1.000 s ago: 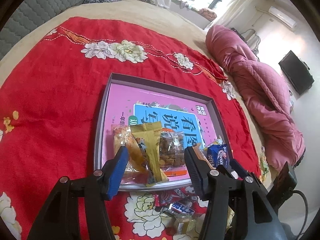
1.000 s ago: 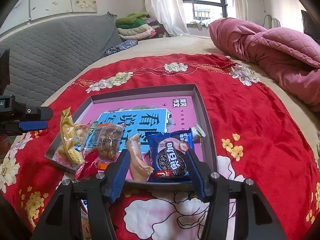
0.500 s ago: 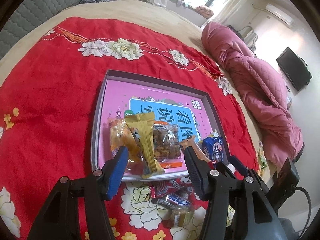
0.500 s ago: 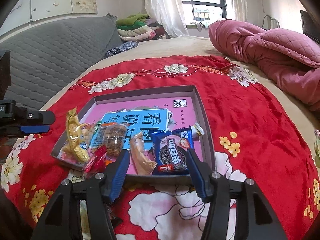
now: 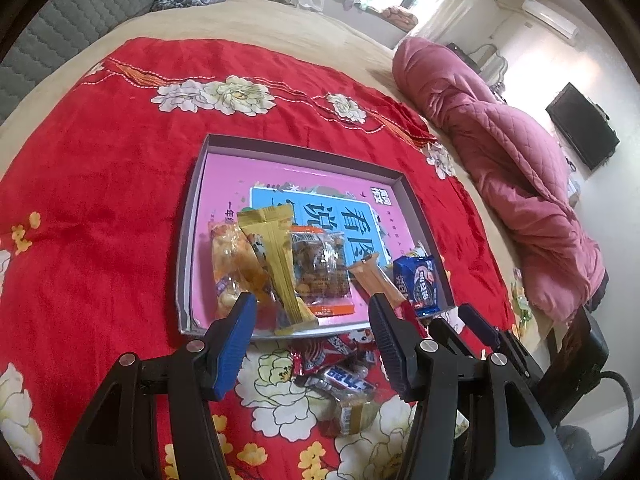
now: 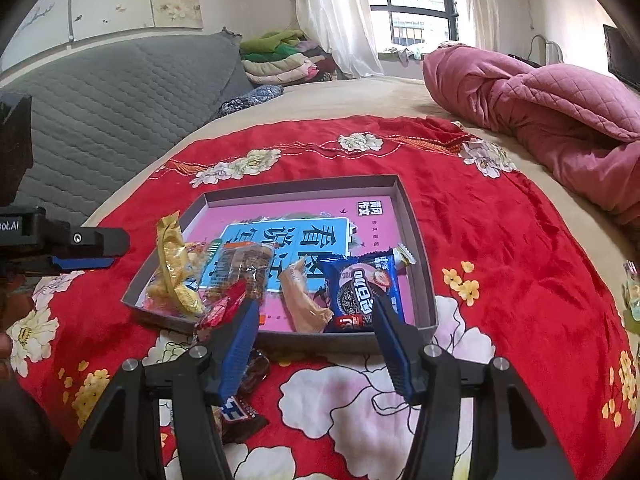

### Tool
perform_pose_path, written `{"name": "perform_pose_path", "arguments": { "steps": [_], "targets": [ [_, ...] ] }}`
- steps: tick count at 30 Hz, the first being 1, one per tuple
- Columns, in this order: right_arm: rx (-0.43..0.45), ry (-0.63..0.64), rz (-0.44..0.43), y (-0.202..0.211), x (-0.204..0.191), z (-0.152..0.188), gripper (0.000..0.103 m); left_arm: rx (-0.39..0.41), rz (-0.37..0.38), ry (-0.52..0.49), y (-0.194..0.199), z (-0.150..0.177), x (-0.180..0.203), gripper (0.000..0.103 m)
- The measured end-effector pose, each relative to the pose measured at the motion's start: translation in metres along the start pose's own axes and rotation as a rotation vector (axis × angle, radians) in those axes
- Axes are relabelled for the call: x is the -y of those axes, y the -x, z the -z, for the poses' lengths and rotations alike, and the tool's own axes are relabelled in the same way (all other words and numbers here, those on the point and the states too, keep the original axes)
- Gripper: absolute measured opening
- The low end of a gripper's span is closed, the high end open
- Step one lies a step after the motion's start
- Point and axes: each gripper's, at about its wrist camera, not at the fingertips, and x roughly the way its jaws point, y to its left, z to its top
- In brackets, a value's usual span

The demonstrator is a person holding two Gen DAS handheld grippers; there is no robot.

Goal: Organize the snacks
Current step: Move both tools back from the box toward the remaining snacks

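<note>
Snacks sit in two groups: five or so wrapped packets lie along the near edge of a shallow grey box lid (image 5: 188,240) with a pink printed bottom, and a few more are loose on the red floral blanket (image 5: 100,184) just in front of it. Inside are a yellow-orange puffed snack bag (image 5: 230,264), a gold stick packet (image 5: 276,256) leaning over it, a clear bag of brown biscuits (image 5: 320,268), a tan wrapped bar (image 5: 374,280) and a blue cookie pack (image 6: 362,288) at the right end.

Outside, a red wrapper (image 5: 320,354), a blue-and-white bar (image 5: 346,380) and a small pale packet (image 5: 354,414) lie on the blanket, so I'd say the sorting is more than half done, with these loose ones left.

The left claw (image 5: 312,344) hovers wide and empty above the loose packets. The right claw (image 6: 314,344) hangs over the lid's near wall, also parted with nothing held, the cookie pack just beyond its tips.

Everything rests on a bed, with a pink quilt (image 6: 540,116) bundled at its far side.
</note>
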Motion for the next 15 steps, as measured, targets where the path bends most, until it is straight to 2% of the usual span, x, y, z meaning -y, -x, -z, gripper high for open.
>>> {"name": "perform_pose_path", "arguments": {
  "steps": [15],
  "targets": [
    [-0.011,-0.016,-0.012,0.013,-0.004,0.002,0.058,-0.046,0.016,-0.052,0.001,0.014,0.015,0.06]
  ]
}}
